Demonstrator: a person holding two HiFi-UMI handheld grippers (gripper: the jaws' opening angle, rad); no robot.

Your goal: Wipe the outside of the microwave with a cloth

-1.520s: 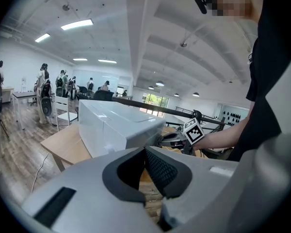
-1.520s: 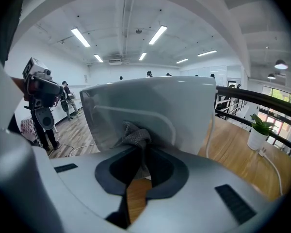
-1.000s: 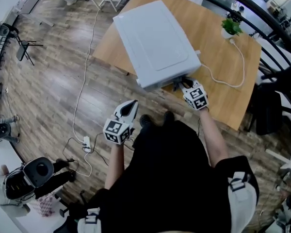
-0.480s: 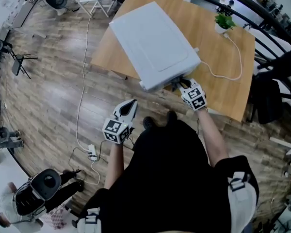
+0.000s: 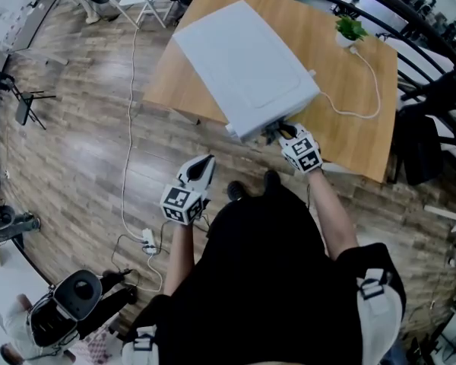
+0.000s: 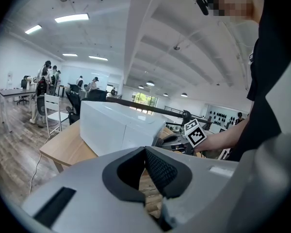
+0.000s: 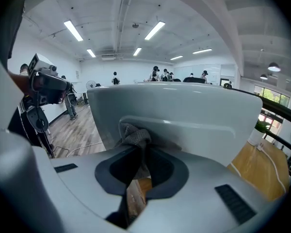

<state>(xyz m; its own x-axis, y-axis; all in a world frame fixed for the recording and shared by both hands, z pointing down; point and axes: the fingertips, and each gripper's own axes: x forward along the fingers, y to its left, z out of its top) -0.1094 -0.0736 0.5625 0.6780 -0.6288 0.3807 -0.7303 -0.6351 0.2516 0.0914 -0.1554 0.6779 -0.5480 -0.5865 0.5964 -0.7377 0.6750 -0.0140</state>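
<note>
One left gripper [image 5: 204,166] low over the floor, clear of the table edge; jaws closed together, nothing between. One white microwave [image 5: 243,63] on one wooden table [image 5: 349,139]. One right gripper [image 5: 283,133] at microwave's near face, jaws clamped on one grey cloth [image 7: 136,136], bunched against the panel. One potted plant [image 5: 350,29], far right corner.

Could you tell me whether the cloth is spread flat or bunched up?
Bunched: the cloth is a crumpled wad pinched in the right gripper against the microwave.
</note>
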